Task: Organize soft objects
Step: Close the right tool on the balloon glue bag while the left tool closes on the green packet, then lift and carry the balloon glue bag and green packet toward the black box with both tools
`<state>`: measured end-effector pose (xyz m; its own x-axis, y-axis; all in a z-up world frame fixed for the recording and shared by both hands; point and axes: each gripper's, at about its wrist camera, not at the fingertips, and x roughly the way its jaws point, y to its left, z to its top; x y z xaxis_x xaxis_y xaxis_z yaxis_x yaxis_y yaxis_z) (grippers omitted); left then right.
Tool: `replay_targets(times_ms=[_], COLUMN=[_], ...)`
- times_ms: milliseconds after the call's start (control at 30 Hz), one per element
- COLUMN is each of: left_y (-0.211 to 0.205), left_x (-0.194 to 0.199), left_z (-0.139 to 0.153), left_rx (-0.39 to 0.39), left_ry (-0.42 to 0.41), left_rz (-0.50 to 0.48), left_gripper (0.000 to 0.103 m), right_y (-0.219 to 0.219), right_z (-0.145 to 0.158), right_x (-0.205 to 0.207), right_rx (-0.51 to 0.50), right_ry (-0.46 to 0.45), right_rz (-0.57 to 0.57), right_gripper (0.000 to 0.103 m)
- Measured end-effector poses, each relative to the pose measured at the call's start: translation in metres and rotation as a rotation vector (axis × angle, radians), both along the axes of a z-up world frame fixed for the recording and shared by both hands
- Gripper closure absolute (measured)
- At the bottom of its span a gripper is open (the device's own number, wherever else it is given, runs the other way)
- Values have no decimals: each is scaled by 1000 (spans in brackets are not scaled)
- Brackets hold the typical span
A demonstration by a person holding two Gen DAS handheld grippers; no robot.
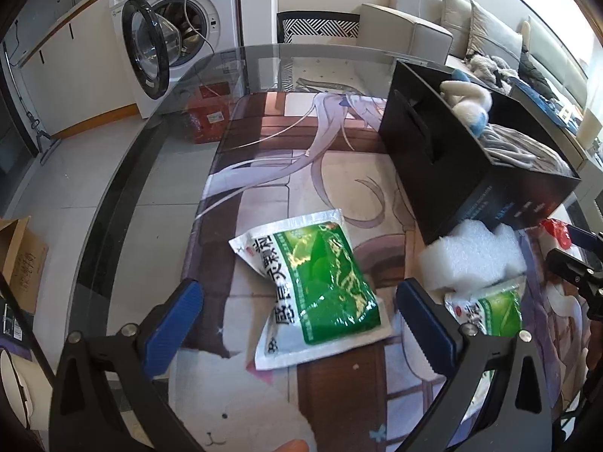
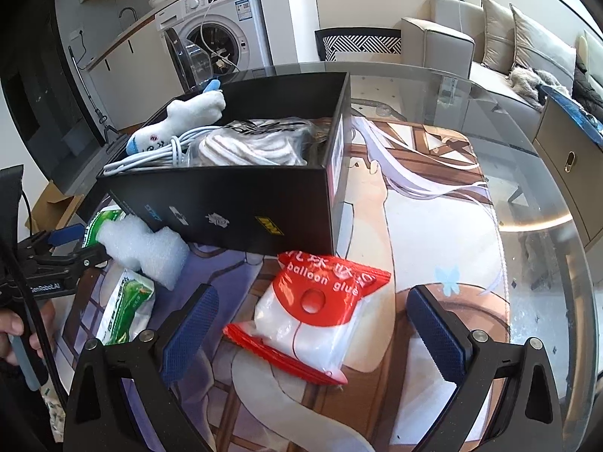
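A green and white packet [image 1: 316, 286] lies on the printed mat between the fingers of my open left gripper [image 1: 301, 324]. A second green packet [image 1: 490, 310] lies to its right, beside a white foam piece [image 1: 473, 258]. A black box [image 1: 444, 150] holds a plush toy [image 1: 467, 100], a white cable and bagged cloth. In the right wrist view my open right gripper [image 2: 312, 333] straddles a red and white balloon glue bag [image 2: 316, 320] on the mat. The box [image 2: 241, 196], foam [image 2: 145, 250] and a green packet [image 2: 126, 307] show there too.
The mat [image 2: 433, 226] covers a glass table [image 1: 124, 203] whose curved edge runs left and far. A washing machine [image 1: 169, 34] with an open door, a chair and a sofa [image 2: 501, 49] stand beyond. A cardboard box [image 1: 19, 260] sits on the floor at left.
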<state>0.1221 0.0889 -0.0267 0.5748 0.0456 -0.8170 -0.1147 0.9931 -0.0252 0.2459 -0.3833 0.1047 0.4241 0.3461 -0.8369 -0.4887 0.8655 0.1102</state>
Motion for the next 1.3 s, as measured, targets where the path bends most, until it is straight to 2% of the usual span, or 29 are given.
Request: replay_targets(times_ms=[33,200,267,367,400,467,500,767,900,1300], left_y=[0,1,0,-2,-3,-4,-4,-6,-6,-7], left_x=[1,1,-1,-4,-5,-7,-7,-15,-21,-40], left_z=[-1,-2,-1,3,4,6,6,7,7,11], left_rx=[6,9,11,14,16,18,20,17,13,-11], left_ry=[5,-13,-24,-43,-53,-63,-65,-83,-86,-109], left_rz=[5,4,-3,-20,-30,-39,-42,-52,-52,-63], left_gripper=[0,1,6,26,38,53,55,59,60,64], right_y=[1,4,3,0,-1,-3,-4,-9,-9,-12], right_z=[-1,1,1,2,3,3,3,3,5,16], right_x=[0,-1,-3,-7,-8,-11,-13,-22,-25,-38], right_rx=[-6,-30,-32,-36,-37,-38,-39,-34,-32,-9], right_ry=[2,-9,-9,-14,-16,-17,-18,-20,-29,-71], right_rz=[1,1,4,10,13,12,15,23,26,43], right_gripper=[3,20,24,31,33,36,39,45,53,59])
